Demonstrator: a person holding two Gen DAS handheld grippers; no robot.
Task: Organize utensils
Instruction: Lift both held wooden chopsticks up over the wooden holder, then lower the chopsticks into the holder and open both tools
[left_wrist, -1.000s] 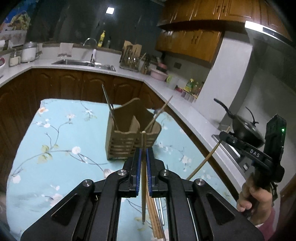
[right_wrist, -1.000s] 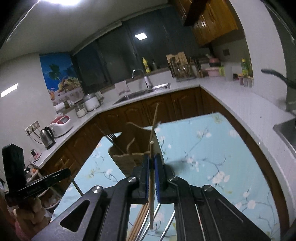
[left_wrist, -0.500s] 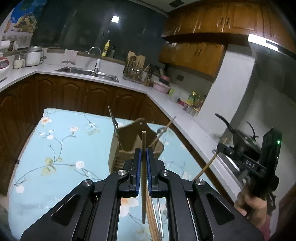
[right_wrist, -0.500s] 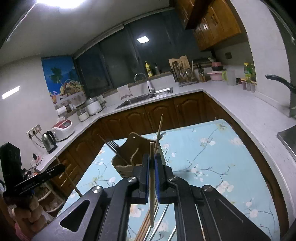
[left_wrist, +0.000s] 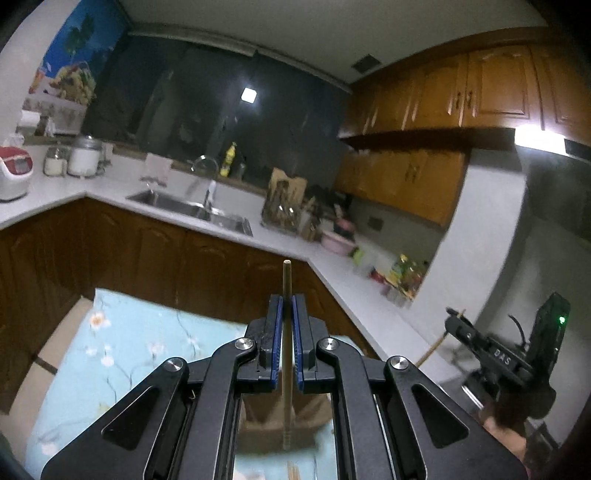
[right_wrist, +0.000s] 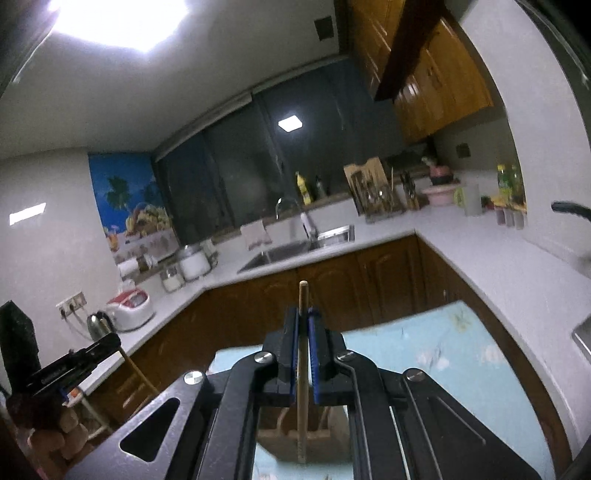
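Left gripper (left_wrist: 287, 314) clenching one chopstick (left_wrist: 286, 291), right gripper (right_wrist: 303, 325) another (right_wrist: 303, 299), wooden holder (right_wrist: 306, 435) beneath—blurred, mostly hidden.

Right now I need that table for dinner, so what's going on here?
A person is sorting utensils with two handheld grippers. The left gripper and the right gripper each have jaws shut on a wooden chopstick, held upright. Both hang over the wooden utensil holder on the floral tablecloth. Nothing is released yet.
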